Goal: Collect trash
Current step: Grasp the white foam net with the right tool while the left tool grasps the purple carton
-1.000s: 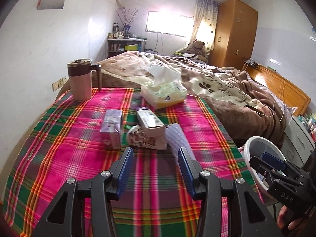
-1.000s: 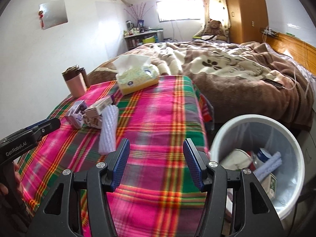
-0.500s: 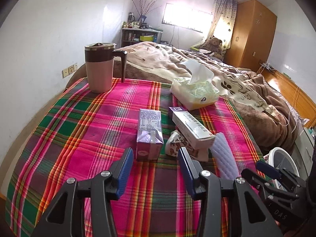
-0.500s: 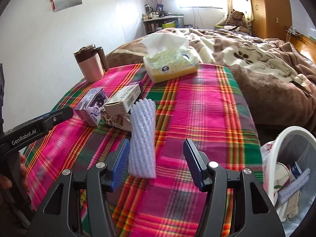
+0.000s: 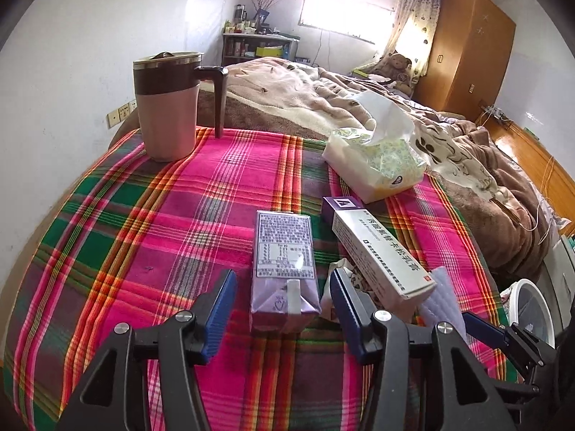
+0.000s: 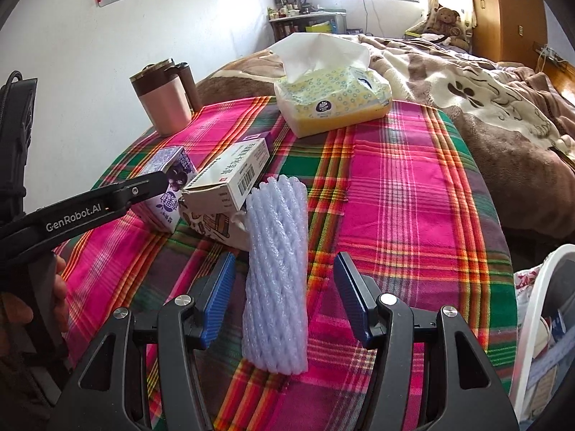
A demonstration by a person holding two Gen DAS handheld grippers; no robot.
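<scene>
My left gripper [image 5: 284, 303] and right gripper [image 6: 284, 300] match: black skeletal frames with triangular cutouts, silver screws, ribbed blue pads [image 6: 219, 298]. White "GenRobot.AI" lettering marks the left one's side.

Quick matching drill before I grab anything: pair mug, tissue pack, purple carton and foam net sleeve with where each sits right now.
1 mug
2 tissue pack
3 purple carton
4 foam net sleeve

A between the right gripper's open fingers
B far corner of the table by the wall
C between the left gripper's opening fingers
D far table edge, nearest the bed

1-B, 2-D, 3-C, 4-A
</scene>
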